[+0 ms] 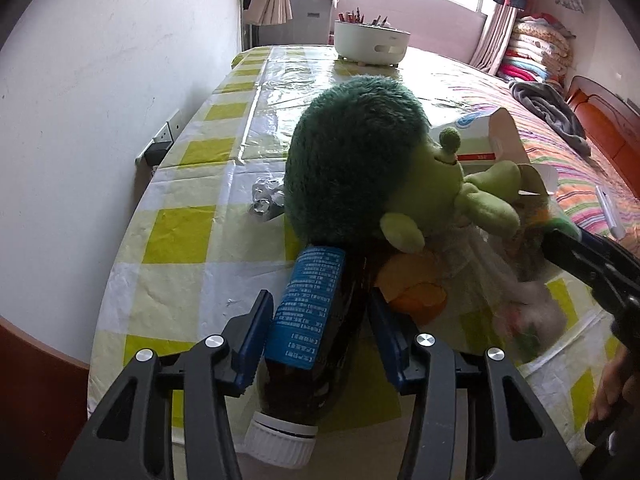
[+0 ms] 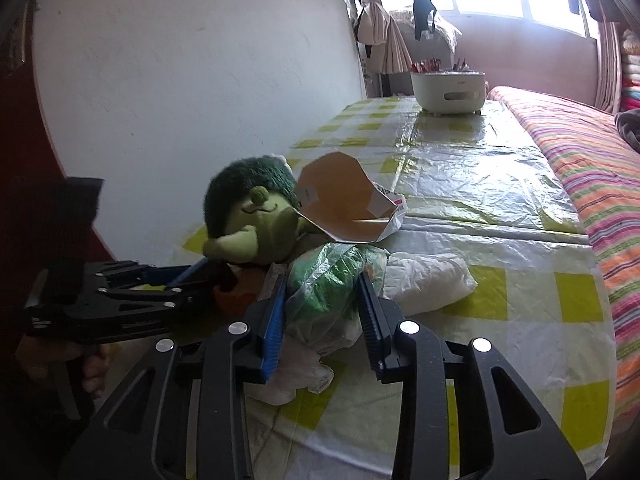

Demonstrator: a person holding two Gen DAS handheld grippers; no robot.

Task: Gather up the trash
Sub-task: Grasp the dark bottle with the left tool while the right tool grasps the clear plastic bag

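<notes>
My left gripper (image 1: 318,308) is shut on a dark plastic bottle (image 1: 312,328) with a blue label and a white cap, held just above the table in front of a green plush toy (image 1: 352,168). My right gripper (image 2: 322,296) is shut on a clear plastic bag (image 2: 332,280) with green trash inside, which rests on the table. A white crumpled bag (image 2: 428,280) lies to its right. An open cardboard box (image 2: 344,204) lies behind it. Orange peel (image 1: 416,292) sits beside the bottle. The left gripper also shows in the right wrist view (image 2: 192,276).
The table has a yellow-checked plastic cover (image 1: 192,232). A white pot (image 1: 370,42) with pens stands at the far end. Crumpled clear wrap (image 1: 266,198) lies left of the plush toy. A wall runs along the left; a striped bed (image 2: 592,184) lies to the right.
</notes>
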